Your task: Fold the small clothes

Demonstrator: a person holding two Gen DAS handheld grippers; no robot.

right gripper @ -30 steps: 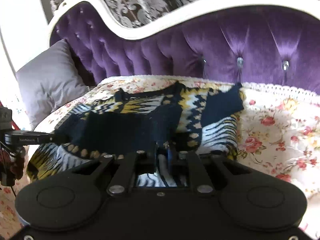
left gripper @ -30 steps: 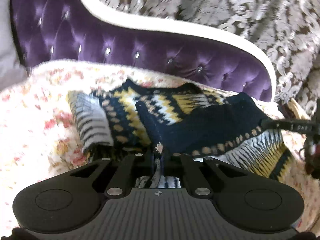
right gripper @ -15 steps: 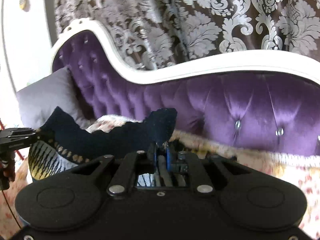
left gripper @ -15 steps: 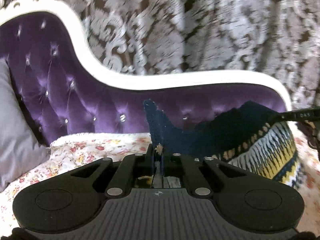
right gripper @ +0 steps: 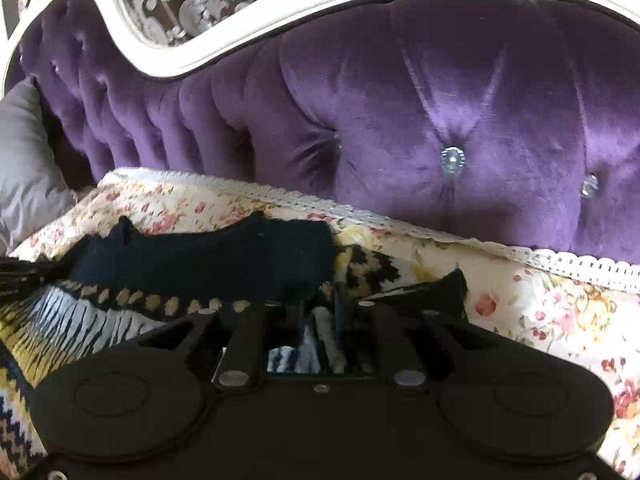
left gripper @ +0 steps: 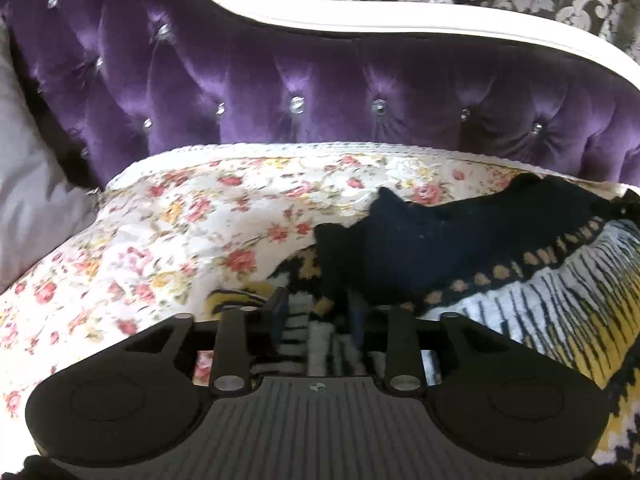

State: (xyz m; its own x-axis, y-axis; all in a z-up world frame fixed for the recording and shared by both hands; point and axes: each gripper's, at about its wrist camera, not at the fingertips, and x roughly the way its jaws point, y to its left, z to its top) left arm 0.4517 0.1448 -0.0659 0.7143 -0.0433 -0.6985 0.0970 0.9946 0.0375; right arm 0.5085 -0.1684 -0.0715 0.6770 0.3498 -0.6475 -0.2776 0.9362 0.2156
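The dark navy knitted sweater with yellow and white patterns [left gripper: 460, 256] lies folded on the floral quilted cover [left gripper: 180, 240] of the purple velvet sofa [left gripper: 320, 92]. The left gripper [left gripper: 318, 312] is opening, its fingers apart around the sweater's edge. The right gripper [right gripper: 316, 304] is clenched on the sweater's edge.

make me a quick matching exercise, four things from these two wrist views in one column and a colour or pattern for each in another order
Things:
1. sofa backrest
2. seat cover
3. pillow
4. knitted sweater

Colours or patterns:
A. plain grey
B. navy with yellow and white bands
C. tufted purple velvet with crystal buttons
D. cream with pink and yellow flowers

Pairs: 1-C, 2-D, 3-A, 4-B
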